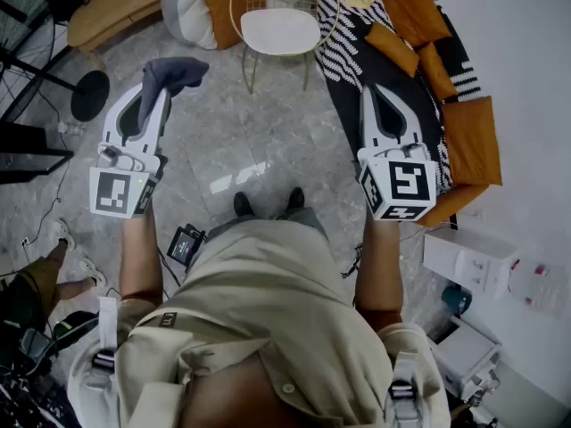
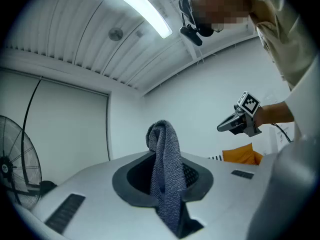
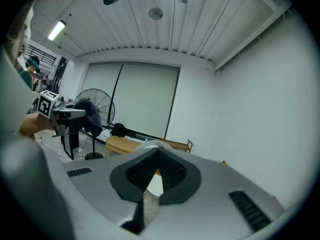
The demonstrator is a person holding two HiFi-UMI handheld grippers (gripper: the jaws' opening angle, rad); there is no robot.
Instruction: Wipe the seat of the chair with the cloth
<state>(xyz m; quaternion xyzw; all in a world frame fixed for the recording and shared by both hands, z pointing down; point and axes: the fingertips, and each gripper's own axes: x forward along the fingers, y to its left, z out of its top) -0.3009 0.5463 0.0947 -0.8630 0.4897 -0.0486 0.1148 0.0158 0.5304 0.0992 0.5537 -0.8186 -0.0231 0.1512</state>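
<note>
the left tongs (image 1: 153, 101) are clamped on the cloth (image 1: 175, 73), a grey-blue knitted piece. in the left gripper view the cloth (image 2: 165, 170) rises from between the two jaws, folds over at the top and hangs back down across the dark pads. in the head view its loose end bunches above the tips of the tongs. the right tongs (image 1: 375, 92) have their jaws drawn together, tips meeting, with nothing gripped between them; the right gripper view shows only a thin slit below the closed tips (image 3: 157, 155). both tongs are held up in the air, well apart, one at each side of the person's body.

the chair (image 1: 279, 30) stands ahead of the person, on the grey marble floor (image 1: 223, 141), roughly midway between the two tongs and well clear of both. it has a white seat and a thin gold wire frame. the cloth is not touching it.

right of the chair lie a black-and-white striped blanket (image 1: 343, 38) and several orange cushions (image 1: 468, 136). a low wooden bench (image 1: 111, 12) sits at the far left, with a standing fan's round base (image 1: 89, 94) nearer. the person's dark shoes (image 1: 243, 205) point toward the chair.
</note>
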